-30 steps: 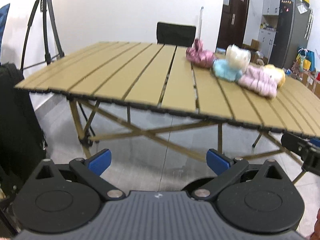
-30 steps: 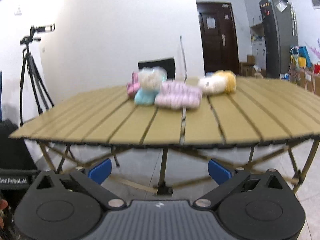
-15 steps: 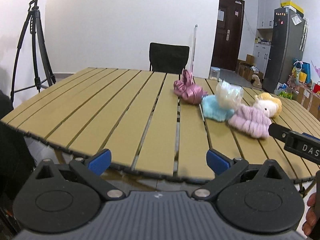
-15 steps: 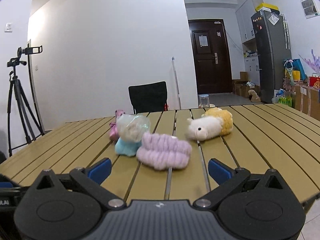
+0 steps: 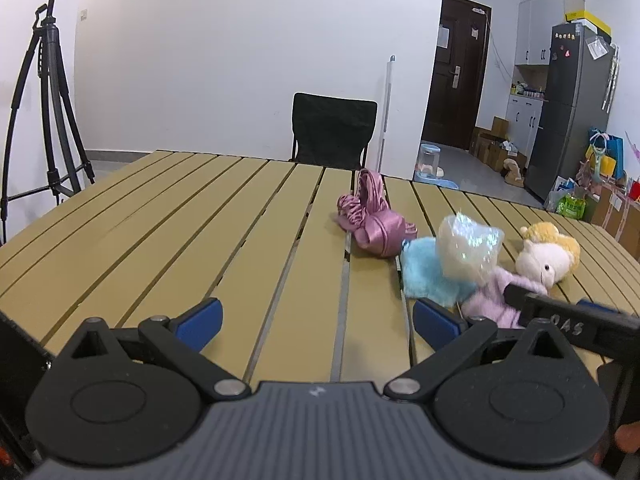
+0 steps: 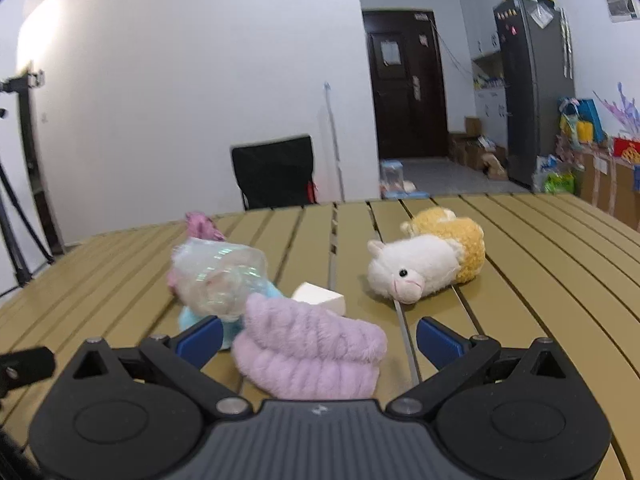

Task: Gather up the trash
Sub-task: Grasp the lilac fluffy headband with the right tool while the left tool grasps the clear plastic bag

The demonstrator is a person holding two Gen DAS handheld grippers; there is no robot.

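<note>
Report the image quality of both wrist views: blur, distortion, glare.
Left wrist view: sharp overall, with strong fisheye bending of the table slats and dark vignette corners; glints on the clear plastic wrapper. Right wrist view: softer; the lilac fuzzy item close to the open right tool looks blurred, the alpaca plush clearer; same curved edges.

Home: fridge [image 5: 570,112], door [image 6: 404,92], toys.

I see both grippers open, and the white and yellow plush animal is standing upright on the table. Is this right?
Not quite. The plush animal lies on its side on the table, as the right wrist view shows. The left gripper and the right gripper are indeed open.
</note>
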